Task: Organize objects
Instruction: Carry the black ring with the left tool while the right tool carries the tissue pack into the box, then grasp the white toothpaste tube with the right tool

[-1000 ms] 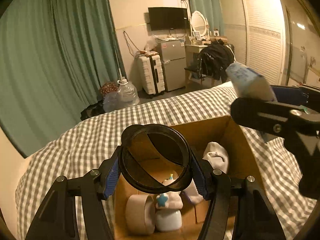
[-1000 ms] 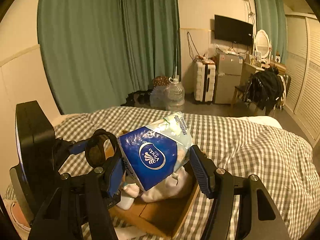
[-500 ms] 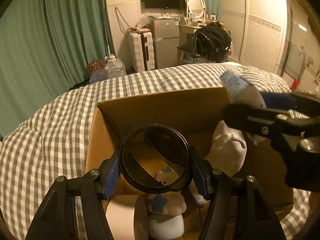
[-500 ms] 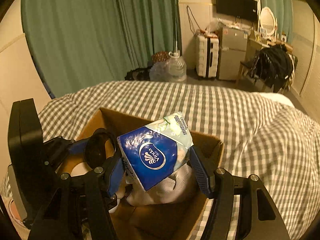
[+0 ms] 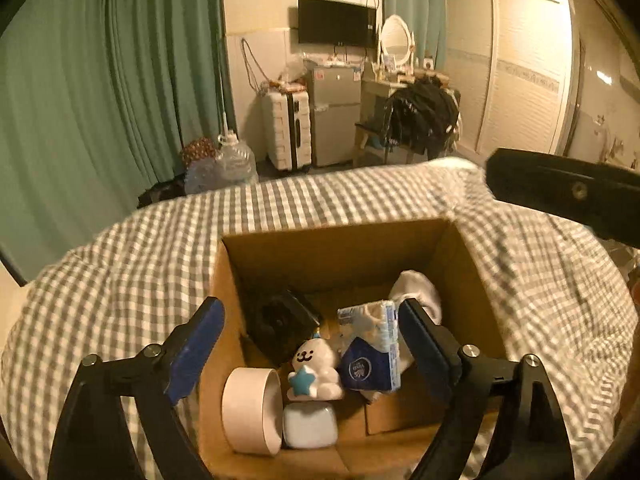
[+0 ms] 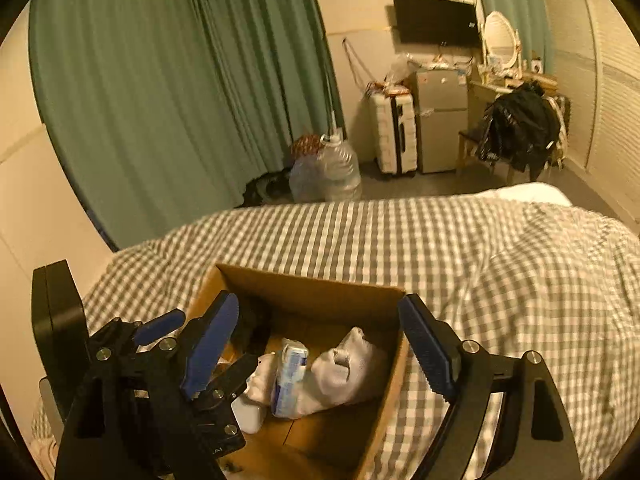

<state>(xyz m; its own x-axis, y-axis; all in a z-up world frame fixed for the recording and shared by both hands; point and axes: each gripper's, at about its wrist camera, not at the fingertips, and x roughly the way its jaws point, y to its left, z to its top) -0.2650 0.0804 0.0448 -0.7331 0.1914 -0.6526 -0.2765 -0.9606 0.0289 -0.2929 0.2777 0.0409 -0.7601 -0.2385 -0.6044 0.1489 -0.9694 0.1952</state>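
Since 1 second ago we see the dark ring point(image 5: 280, 322) and tissue pack point(image 5: 370, 348) gone from the pads and lying inside the cardboard box point(image 5: 228, 280). Our left gripper point(image 5: 310, 346) and right gripper point(image 6: 320, 346) have just been opening; both gape wide, holding nothing. The ring is dim and blurred.

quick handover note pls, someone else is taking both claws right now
Left claw: open, empty, jaws just opened, above the cardboard box.
Right claw: open, empty, jaws just opened, also over the box.
In the box: black round container, tissue pack, white sock, tape roll, white figurine.
Done: container and tissue pack dropped in.
Left: no more loose items in view on the checked bedcover.
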